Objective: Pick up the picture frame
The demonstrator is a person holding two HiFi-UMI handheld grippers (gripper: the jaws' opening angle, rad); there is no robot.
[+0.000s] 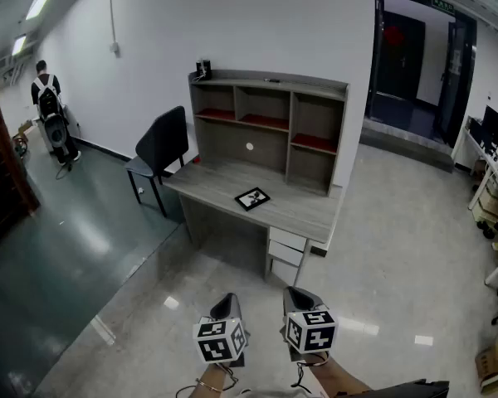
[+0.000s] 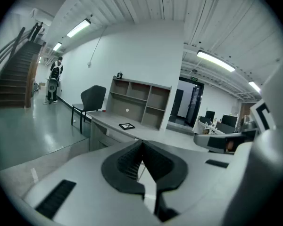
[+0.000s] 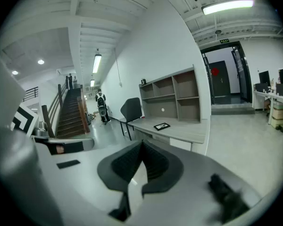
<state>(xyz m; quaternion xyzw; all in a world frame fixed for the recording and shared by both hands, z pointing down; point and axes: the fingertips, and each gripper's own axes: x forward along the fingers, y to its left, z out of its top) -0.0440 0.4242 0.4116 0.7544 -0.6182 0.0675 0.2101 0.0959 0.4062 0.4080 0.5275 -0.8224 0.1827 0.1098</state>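
Although both grippers point toward it, the picture frame is well apart from them. It lies flat on the desk in front of the shelf unit, with bare floor between.

In the head view it lies at about 12 o'clock from the left gripper and 11 o'clock from the right gripper.

Left gripper: jaws clenched together, nothing between them. Right gripper: likewise closed and empty.

The frame sits askew to the desk's front edge. Its long axis appears to run roughly 8 to 2 o'clock, though it is small in view.

Assessment: neither hand is markedly nearer, and the left lines up slightly better. An approach must precede any grasp.
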